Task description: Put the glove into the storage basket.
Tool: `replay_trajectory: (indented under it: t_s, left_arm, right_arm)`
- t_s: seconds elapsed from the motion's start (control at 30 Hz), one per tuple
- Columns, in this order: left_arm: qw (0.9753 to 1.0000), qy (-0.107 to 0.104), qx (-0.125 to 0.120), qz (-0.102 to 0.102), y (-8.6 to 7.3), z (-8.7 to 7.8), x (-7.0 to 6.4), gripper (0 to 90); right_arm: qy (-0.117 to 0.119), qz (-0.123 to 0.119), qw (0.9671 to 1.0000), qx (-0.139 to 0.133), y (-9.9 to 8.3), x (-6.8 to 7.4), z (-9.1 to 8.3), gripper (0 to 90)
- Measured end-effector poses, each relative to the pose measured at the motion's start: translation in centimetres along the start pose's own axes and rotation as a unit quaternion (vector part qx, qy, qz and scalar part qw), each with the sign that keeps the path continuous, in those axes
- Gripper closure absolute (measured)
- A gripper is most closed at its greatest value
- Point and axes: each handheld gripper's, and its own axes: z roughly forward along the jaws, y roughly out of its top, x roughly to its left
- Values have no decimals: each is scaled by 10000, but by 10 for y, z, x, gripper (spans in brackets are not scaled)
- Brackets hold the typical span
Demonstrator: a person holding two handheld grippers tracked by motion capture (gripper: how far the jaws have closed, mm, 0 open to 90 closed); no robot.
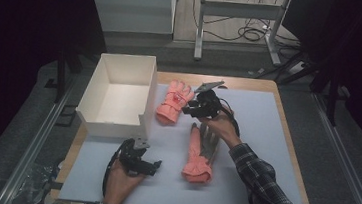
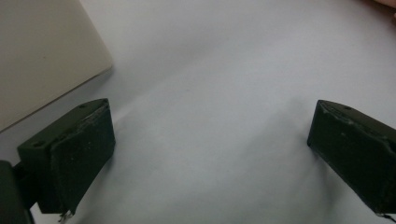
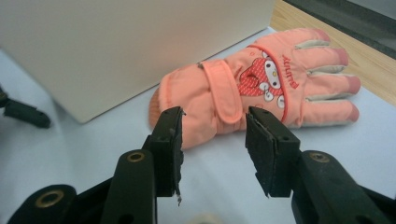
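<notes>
Our right gripper (image 3: 212, 154) hovered with jaws parted, empty, just short of the pink padded glove with the cartoon patch (image 3: 252, 93), which lay at three o'clock of the white open cardboard box (image 1: 101, 82). Our left gripper (image 2: 210, 154) gaped wide at six o'clock of the box.

My left gripper (image 1: 136, 159) sits low with jaws spread wide, my right gripper (image 1: 199, 105) reaches forward, jaws parted.

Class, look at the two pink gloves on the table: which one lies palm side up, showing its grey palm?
The glove nearer the person, lying under the right forearm, shows a grey palm. The other glove, beside the white box, lies back up, showing its cartoon patch.
</notes>
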Motion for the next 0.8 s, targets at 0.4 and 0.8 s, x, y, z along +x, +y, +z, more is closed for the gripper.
replay_trajectory:
  t_s: [0.4, 0.8]
  left_arm:
    - [10000, -10, 3, -7, 0, 0, 0, 6]
    - [10000, -5, -3, -8, 0, 0, 0, 6]
  right_arm:
    - [-155, 90, 9997, 144, 15, -20, 39, 648]
    - [-227, 129, 9994, 230, 30, -35, 64, 616]
